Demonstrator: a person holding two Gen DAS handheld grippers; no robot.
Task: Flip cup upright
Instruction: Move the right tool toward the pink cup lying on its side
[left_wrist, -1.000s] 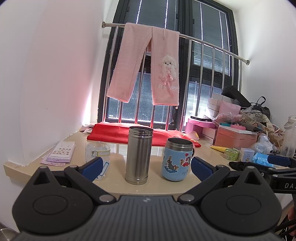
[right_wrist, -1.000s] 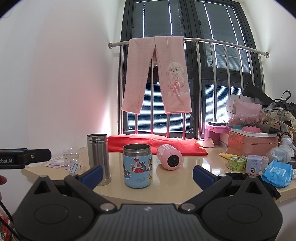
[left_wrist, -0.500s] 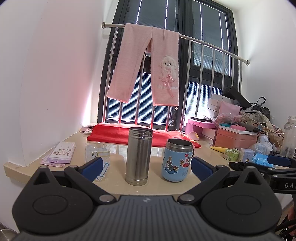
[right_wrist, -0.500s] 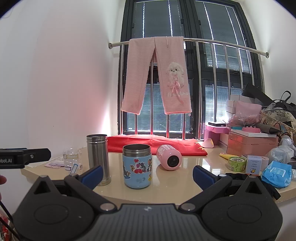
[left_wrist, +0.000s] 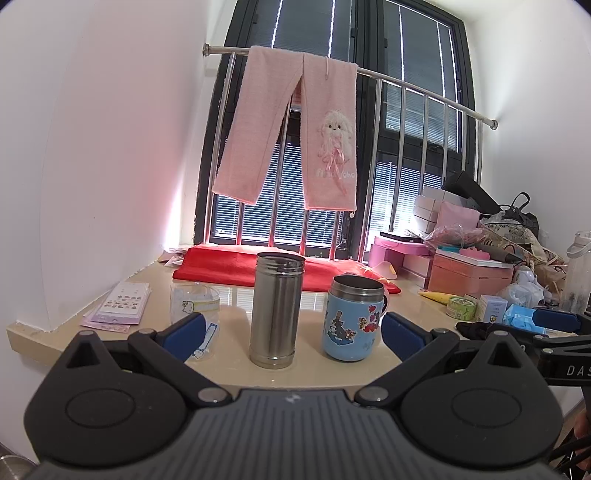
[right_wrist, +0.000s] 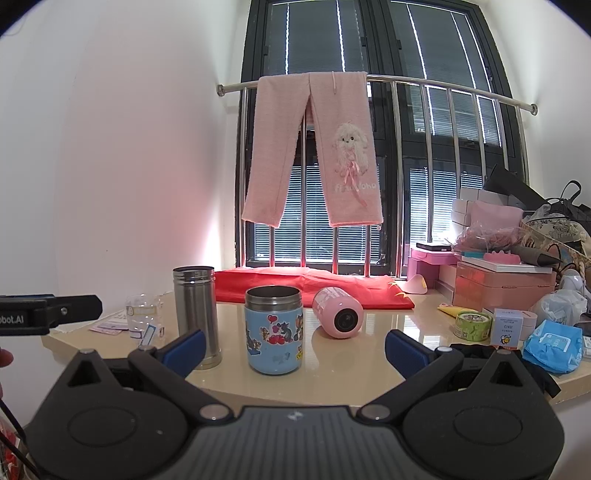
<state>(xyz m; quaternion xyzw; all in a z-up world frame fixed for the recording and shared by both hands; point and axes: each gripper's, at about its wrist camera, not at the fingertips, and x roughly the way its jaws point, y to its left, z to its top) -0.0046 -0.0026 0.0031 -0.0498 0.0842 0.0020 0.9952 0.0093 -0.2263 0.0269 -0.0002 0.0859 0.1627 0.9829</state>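
Note:
A pink cup (right_wrist: 338, 312) lies on its side on the beige counter (right_wrist: 351, 369), its base facing me, just behind and right of a blue cartoon cup (right_wrist: 274, 329) that stands upright. In the left wrist view the blue cup (left_wrist: 354, 317) hides the pink one except for a sliver. A tall steel cup (left_wrist: 277, 309) stands upright to the left, also in the right wrist view (right_wrist: 197, 314). My left gripper (left_wrist: 291, 334) is open and empty, short of the counter's edge. My right gripper (right_wrist: 293, 349) is open and empty, also short of the edge.
A clear glass (left_wrist: 195, 308) and sticker sheets (left_wrist: 122, 304) sit at the left. A red cloth (right_wrist: 310, 286) lies along the window. Boxes (right_wrist: 502, 284), a tape roll (right_wrist: 473, 325), a blue packet (right_wrist: 554, 345) and a black cloth (right_wrist: 480, 350) crowd the right.

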